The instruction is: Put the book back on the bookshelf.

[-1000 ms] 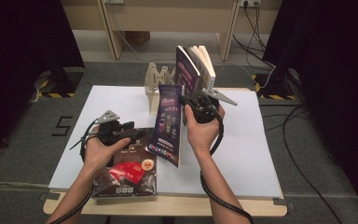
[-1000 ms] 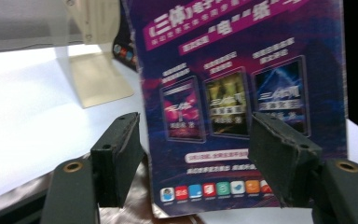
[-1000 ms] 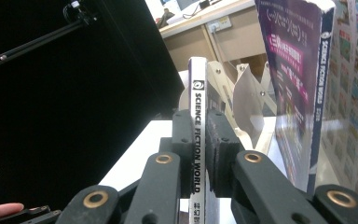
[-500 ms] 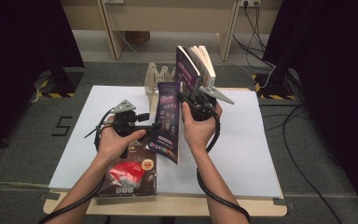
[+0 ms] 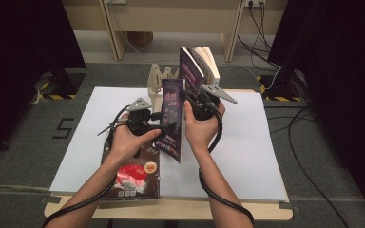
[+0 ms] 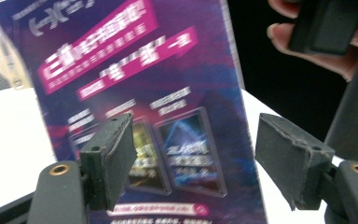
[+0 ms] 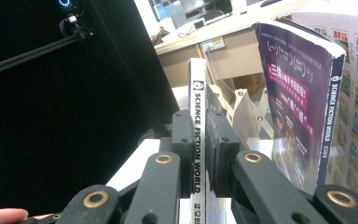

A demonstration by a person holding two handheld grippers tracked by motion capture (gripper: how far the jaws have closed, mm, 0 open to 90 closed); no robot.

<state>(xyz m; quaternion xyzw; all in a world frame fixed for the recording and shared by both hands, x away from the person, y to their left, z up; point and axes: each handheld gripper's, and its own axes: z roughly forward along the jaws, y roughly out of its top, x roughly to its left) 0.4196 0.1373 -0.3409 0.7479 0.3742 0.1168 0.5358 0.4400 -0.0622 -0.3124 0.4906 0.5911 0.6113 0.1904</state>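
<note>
Your right gripper [image 7: 204, 154] is clamped on the spine of a purple magazine [image 5: 172, 118], holding it upright at frame centre in the high view; the spine [image 7: 196, 135] stands vertical between the pads in the right gripper view. Your left gripper [image 5: 168, 126] has travelled rightward and slightly upward from the lower-left area over the last second and now sits just beside the magazine cover. Its jaws stand wide apart, gripping nothing; in the left gripper view the cover [image 6: 135, 93] lies beyond both pads. This suggests a handover or two-handed support is next. A red-and-black magazine [image 5: 135, 175] lies flat at lower left. More magazines [image 5: 197, 64] stand in the rack [image 5: 156, 80] at upper centre.
</note>
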